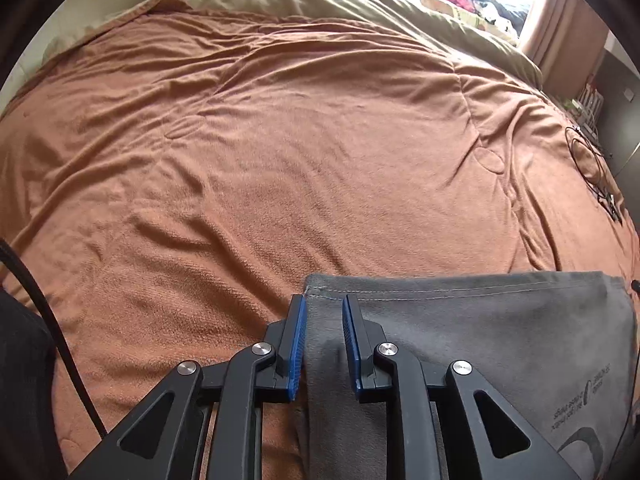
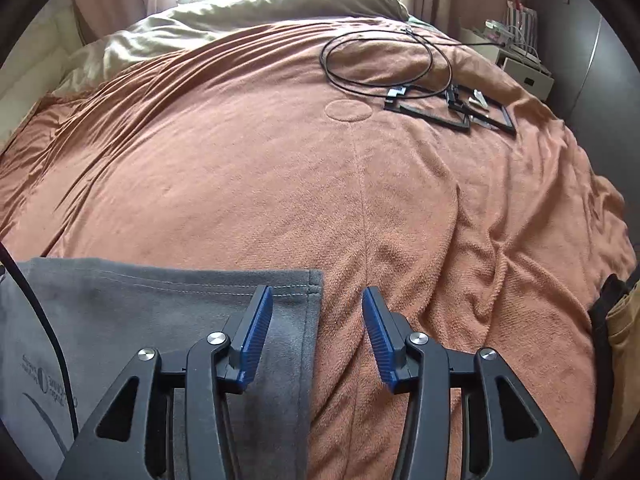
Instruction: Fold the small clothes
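Lying flat at the near edge of a bed's orange blanket [image 1: 280, 160], a folded grey garment [image 1: 500, 340] shows dark print too small to read. The left gripper [image 1: 324, 300] and right gripper [image 2: 317, 292] hover over its far corners, both with jaws apart, gripping nothing. A black cable [image 2: 380, 60] lies coiled near the bed's far right corner.

The grey garment [image 1: 480, 332] looked like soft, matt, brushed cloth with pale stitching along its hem and a dark printed logo. The orange blanket [image 1: 280, 160] on the bed was a nubbly, terry-like fabric, matt and rumpled into creases, while the olive cover [image 2: 260, 12] beyond it looked smoother. The left hand-held gripper [image 1: 324, 340] and the right hand-held gripper [image 2: 318, 332] were of matt black plastic, with shiny round metal pivot pins and ribbed blue pads [image 2: 376, 332] that looked rubbery. The black cable [image 2: 384, 60] had a thin, smooth, slightly glossy sheath.
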`<action>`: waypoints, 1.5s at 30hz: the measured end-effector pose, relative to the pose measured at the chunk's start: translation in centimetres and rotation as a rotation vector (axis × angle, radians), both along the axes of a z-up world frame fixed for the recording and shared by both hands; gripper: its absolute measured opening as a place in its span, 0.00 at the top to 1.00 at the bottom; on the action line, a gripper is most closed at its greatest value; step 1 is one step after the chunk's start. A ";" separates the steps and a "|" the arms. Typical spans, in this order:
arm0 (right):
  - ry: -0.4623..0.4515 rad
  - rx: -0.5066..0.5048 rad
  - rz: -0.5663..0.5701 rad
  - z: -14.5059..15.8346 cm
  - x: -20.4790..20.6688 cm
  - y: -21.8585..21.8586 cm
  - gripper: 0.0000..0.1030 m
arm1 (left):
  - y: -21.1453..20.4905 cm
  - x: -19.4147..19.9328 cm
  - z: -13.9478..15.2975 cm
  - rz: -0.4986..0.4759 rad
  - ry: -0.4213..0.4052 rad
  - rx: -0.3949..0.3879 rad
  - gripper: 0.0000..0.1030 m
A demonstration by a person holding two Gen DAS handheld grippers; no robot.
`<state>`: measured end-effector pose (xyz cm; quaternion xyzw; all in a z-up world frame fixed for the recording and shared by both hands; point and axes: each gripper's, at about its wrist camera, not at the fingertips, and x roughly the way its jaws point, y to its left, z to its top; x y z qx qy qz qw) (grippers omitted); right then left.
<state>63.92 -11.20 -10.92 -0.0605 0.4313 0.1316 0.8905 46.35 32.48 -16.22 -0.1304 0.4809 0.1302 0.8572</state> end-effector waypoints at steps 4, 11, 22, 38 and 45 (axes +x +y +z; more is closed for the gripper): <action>-0.034 0.002 0.060 2.1 -2.0 1.6 0.57 | -2.4 0.4 1.5 -0.053 -0.027 -0.021 0.80; 0.021 0.003 0.169 2.3 -4.0 4.7 0.64 | -7.6 1.8 2.5 -0.155 -0.045 -0.032 0.80; 0.126 0.023 0.339 0.6 -2.1 10.6 0.86 | -13.6 5.2 1.2 -0.281 -0.035 -0.119 0.81; 0.198 0.103 0.335 -3.5 2.5 13.1 0.96 | -16.4 8.3 -3.6 -0.328 0.031 -0.211 0.91; 0.177 0.048 0.359 -3.4 2.0 14.0 0.96 | -16.7 8.3 -3.0 -0.311 0.057 -0.192 0.91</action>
